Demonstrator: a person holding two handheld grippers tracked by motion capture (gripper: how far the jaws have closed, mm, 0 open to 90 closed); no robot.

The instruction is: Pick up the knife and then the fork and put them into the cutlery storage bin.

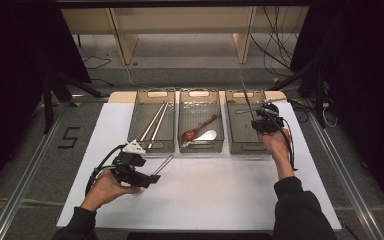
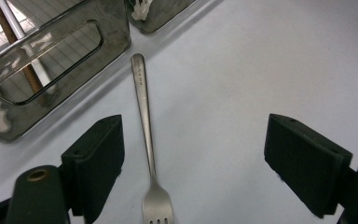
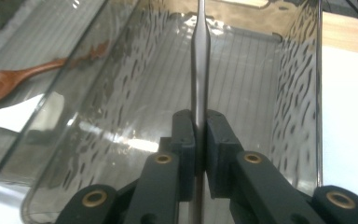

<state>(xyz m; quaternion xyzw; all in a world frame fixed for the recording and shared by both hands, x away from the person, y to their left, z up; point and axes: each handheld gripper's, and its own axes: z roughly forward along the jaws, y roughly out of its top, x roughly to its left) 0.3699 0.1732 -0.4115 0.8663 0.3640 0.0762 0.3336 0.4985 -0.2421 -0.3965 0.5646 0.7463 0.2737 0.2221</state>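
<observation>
A metal fork (image 2: pixel 145 116) lies on the white mat (image 1: pixel 205 190), tines toward the camera and handle toward the left bin (image 2: pixel 51 56). My left gripper (image 2: pixel 196 140) is open, one jaw on either side of the fork without touching it. In the high view the left gripper (image 1: pixel 152 178) sits just in front of the fork (image 1: pixel 163 164). My right gripper (image 3: pixel 200 135) is shut on the thin handle of a metal utensil (image 3: pixel 200 70) held above the right bin (image 3: pixel 121 116). From above, the right gripper (image 1: pixel 266 122) hangs over that bin (image 1: pixel 240 145) with the utensil (image 1: pixel 246 97) pointing up and back; its head is hidden.
Three clear grey bins stand in a row at the back of the mat. The left one holds chopsticks (image 1: pixel 155 121). The middle bin (image 1: pixel 200 146) holds a brown wooden spoon (image 1: pixel 199 128) and a white spoon (image 1: pixel 207 135). Cables and shelf legs lie beyond the table.
</observation>
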